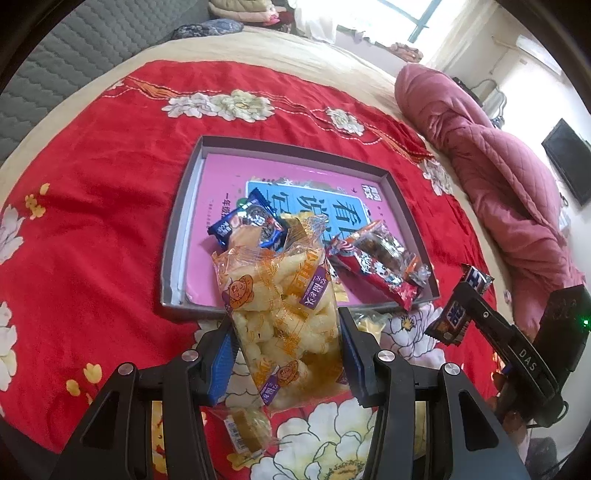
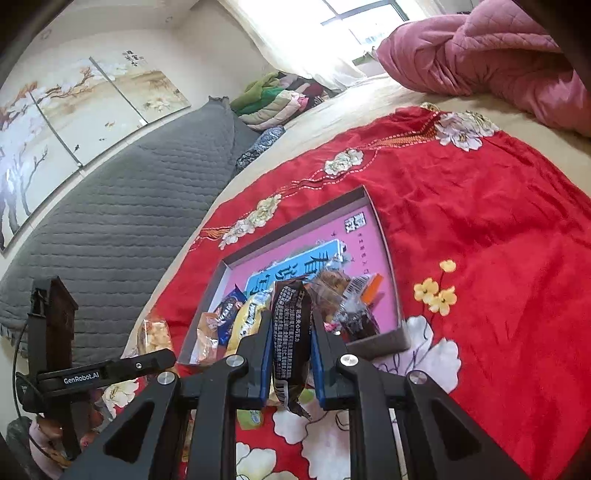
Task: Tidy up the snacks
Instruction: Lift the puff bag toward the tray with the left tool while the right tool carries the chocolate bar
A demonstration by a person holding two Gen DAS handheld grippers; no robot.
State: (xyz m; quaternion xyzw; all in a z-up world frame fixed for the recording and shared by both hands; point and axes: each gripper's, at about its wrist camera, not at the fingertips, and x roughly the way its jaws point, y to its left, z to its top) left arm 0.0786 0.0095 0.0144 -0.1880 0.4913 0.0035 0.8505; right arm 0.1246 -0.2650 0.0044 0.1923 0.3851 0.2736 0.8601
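A bed (image 1: 258, 44) carries a red floral blanket (image 2: 480, 221), a grey quilted headboard (image 2: 129, 192) and a pink quilt (image 1: 491, 147). Daylight floods the window (image 2: 369, 22). Blossom paintings (image 2: 74, 103) hang above; a television (image 1: 569, 158) is wall-mounted.

Glossy clear plastic puff bag (image 1: 280, 325), matt cardboard tray (image 1: 177, 229), plush red blanket (image 1: 92, 184)

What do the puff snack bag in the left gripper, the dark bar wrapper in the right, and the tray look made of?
Puff snack bag: thin clear plastic film, glossy; the puffs show through and it crinkles.
Dark bar wrapper: opaque printed film, likely plastic or foil laminate; slight sheen, crimped end.
Tray: probably cardboard, matte grey; thin straight walls, folded corners.
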